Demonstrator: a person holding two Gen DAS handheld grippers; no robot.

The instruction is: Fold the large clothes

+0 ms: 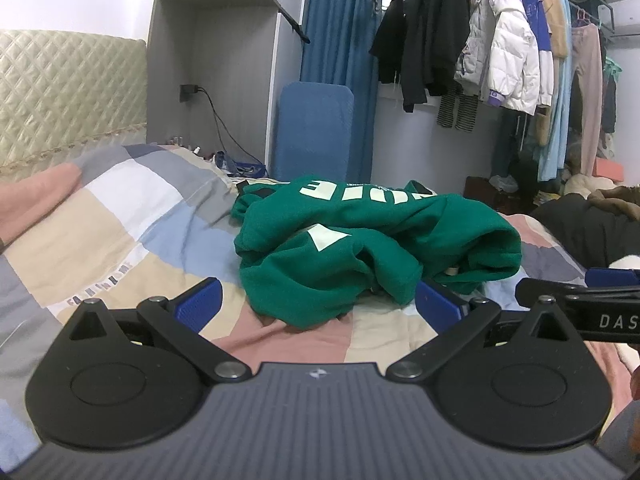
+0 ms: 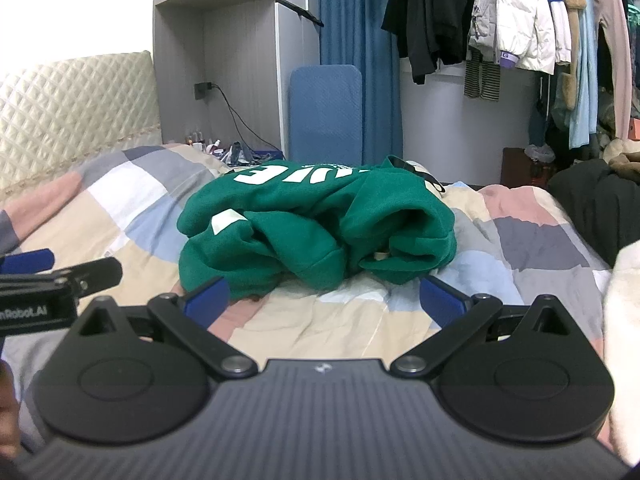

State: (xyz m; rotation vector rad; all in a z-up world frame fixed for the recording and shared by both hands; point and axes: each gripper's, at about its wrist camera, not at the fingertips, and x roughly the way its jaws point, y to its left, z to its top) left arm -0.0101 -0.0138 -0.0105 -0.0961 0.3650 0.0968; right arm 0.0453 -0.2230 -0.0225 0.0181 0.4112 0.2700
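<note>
A green sweatshirt with white letters (image 1: 360, 248) lies crumpled in a heap on the patchwork quilt; it also shows in the right wrist view (image 2: 312, 236). My left gripper (image 1: 320, 304) is open, low over the quilt, with the near edge of the heap between its blue pads (image 1: 198, 304). My right gripper (image 2: 326, 300) is open and empty, just short of the heap, with its pads (image 2: 208, 298) wide apart. Each gripper shows at the edge of the other's view: the right gripper (image 1: 580, 300) and the left gripper (image 2: 52, 280).
The patchwork quilt (image 1: 120, 220) covers the bed. A quilted headboard (image 1: 60, 92) stands at left. A blue board (image 1: 316, 132) leans on the wall behind. A rack of hanging clothes (image 1: 500, 52) fills the right. A dark pile (image 1: 592, 224) lies at the bed's right edge.
</note>
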